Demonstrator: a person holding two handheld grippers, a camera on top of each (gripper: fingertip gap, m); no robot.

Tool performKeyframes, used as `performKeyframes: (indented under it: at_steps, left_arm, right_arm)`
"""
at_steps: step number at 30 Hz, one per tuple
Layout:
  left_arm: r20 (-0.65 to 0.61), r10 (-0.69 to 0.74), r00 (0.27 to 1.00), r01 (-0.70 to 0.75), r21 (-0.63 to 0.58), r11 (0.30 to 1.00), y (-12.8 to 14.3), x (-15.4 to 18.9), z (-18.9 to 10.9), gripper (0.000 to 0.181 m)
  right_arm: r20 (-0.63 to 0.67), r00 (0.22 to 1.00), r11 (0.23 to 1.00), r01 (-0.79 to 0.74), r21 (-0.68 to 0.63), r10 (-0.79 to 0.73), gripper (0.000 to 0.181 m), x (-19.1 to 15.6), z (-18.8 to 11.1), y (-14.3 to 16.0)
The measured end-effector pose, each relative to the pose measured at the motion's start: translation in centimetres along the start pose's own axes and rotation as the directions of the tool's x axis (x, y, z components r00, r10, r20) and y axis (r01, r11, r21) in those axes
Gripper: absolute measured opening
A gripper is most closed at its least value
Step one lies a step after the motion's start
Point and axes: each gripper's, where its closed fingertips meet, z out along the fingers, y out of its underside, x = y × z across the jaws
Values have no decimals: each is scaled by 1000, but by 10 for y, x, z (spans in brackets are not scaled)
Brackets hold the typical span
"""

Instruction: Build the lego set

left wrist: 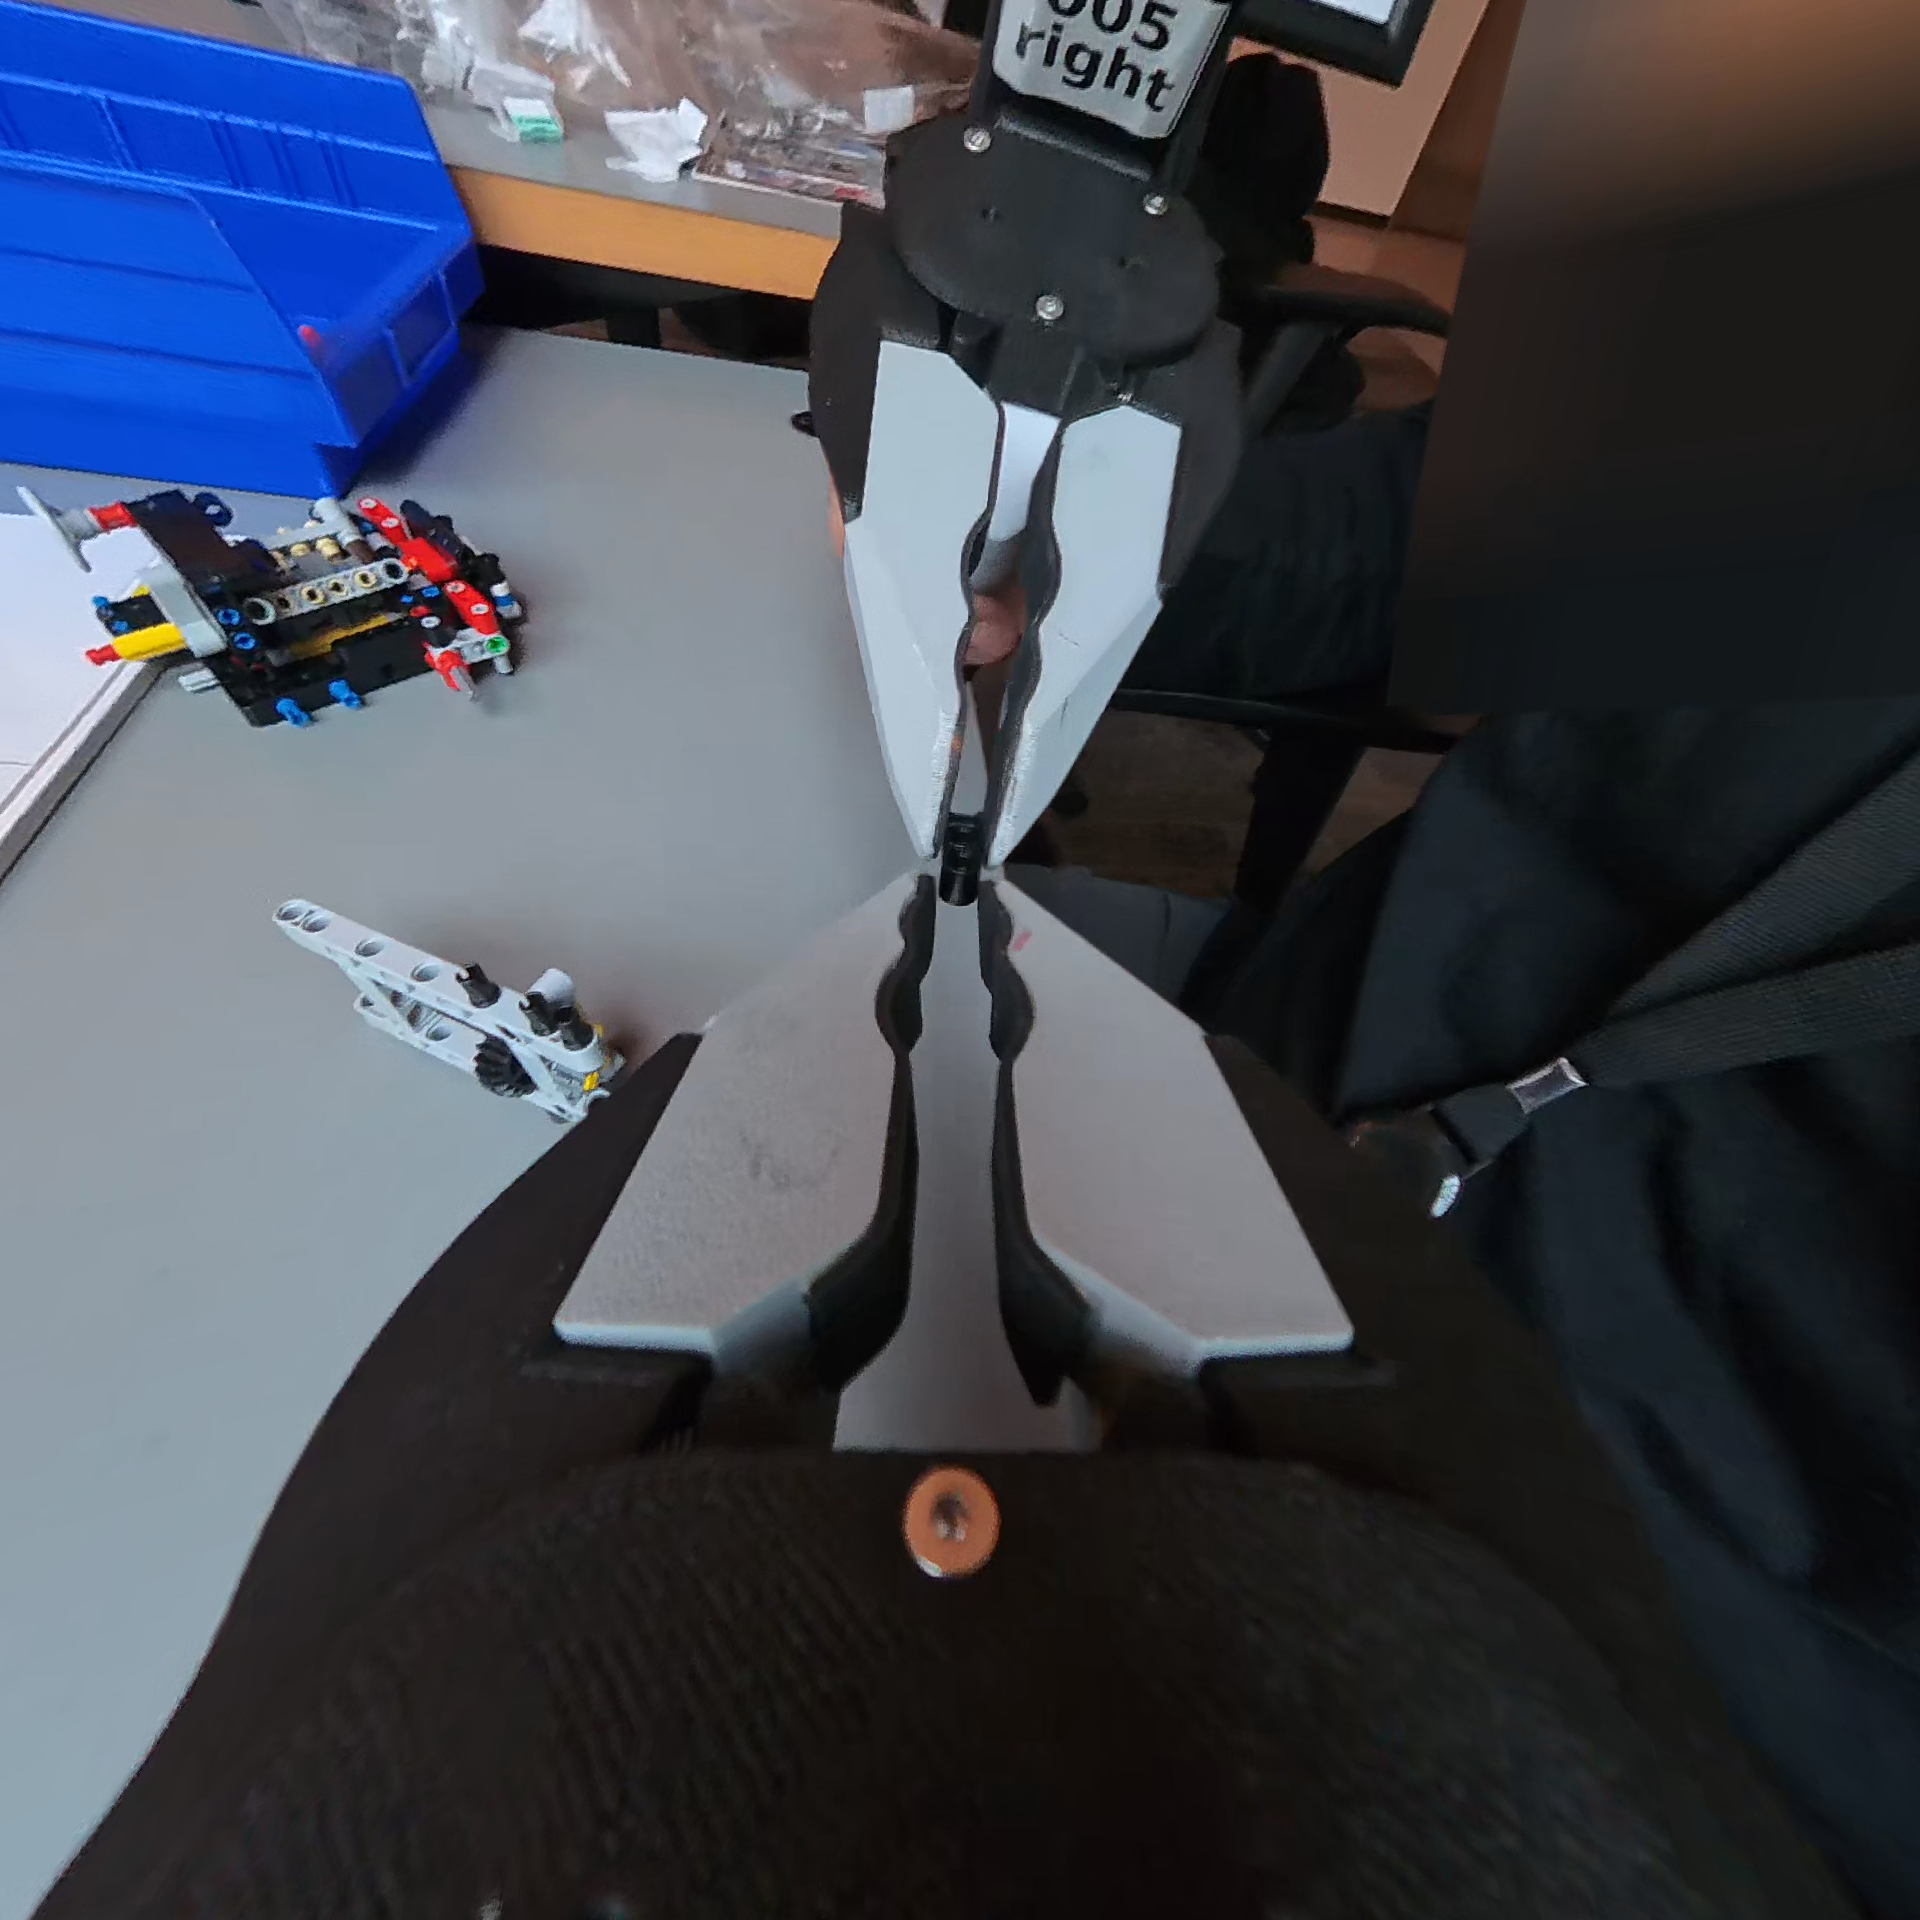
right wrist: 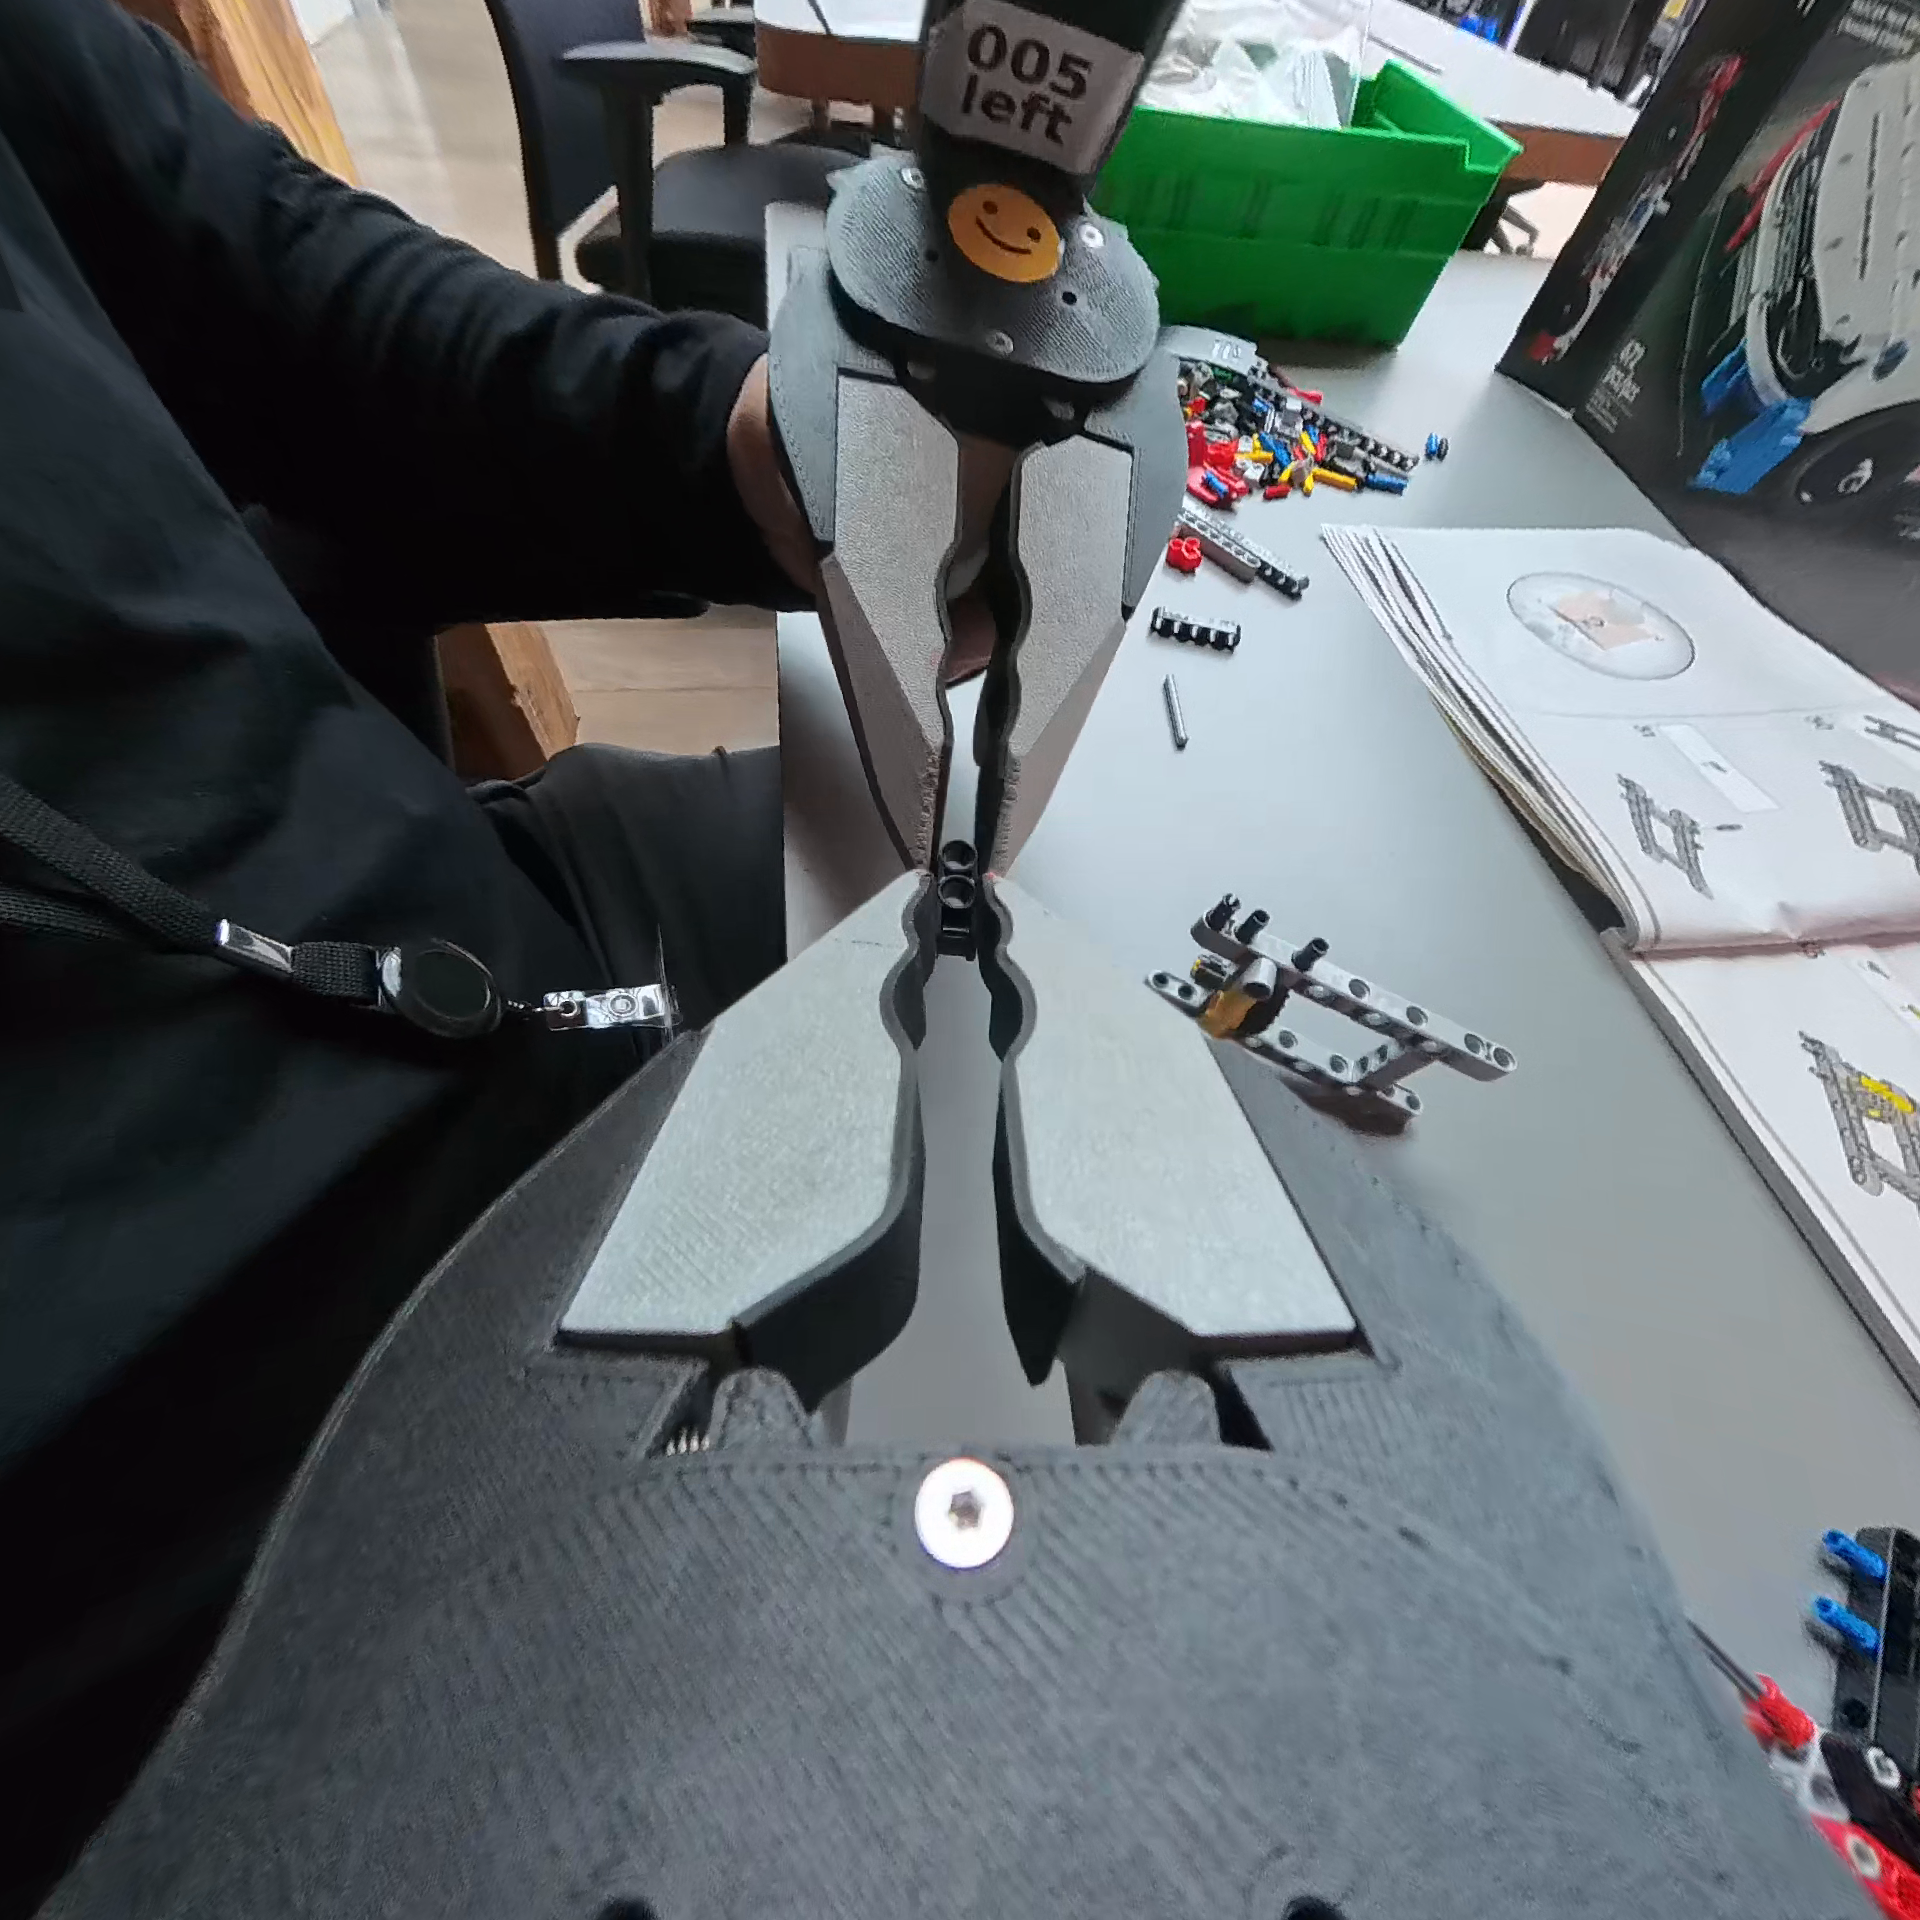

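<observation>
My left tool (left wrist: 958,902) and right tool (right wrist: 958,902) meet tip to tip, both pinched narrow on one small black connector (right wrist: 958,891), held in the air off the surface (left wrist: 644,748) edge. Beside the tips lies a grey frame subassembly (right wrist: 1340,1013); farther out sit the part-built chassis (left wrist: 312,608) and a loose parts pile (right wrist: 1288,436), so much building is left. Open room lies between frame and chassis.

A small black plastic lego connector piece (right wrist: 957,902) with round holes is pinched tip to tip between both pairs of jaws, held in the air off the table's edge. On the grey table (left wrist: 644,790) lies a light grey beam frame with black pins and a gear (left wrist: 457,1010); farther off sits a larger black, red and yellow chassis assembly (left wrist: 301,603).
</observation>
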Motion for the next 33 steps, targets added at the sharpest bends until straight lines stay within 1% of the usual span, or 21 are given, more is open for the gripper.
performKeyframes:
  at_steps: [1,5,9,14,18,22,33]
  left_arm:
    - [17,6,1000,-6,1,1000,-1,-2,0,7]
    - [24,17,1000,-17,9,1000,-4,-1,-1,4]
    - [21,14,1000,-14,-22,1000,3,-2,0,4]
    - [8,10,1000,-9,-28,1000,5,-2,-1,4]
    - [14,25,1000,-24,-43,999,9,-2,-2,4]
    - [36,23,999,-21,-62,998,12,-5,0,4]
    - [37,15,999,-13,-54,998,11,-5,1,4]
  right_arm:
    - [0,1000,1000,-8,1,8,4,1,-1,0]
    - [2,1000,1000,-24,16,24,4,2,-3,-2]
    - [2,1000,1000,-24,-10,24,4,1,1,2]
    - [27,999,999,-48,4,48,4,0,2,3]
    - [34,998,998,-55,-24,56,4,-1,5,8]
    - [11,999,997,-38,-60,39,4,2,6,13]
    - [23,998,997,-52,-49,53,4,1,6,13]
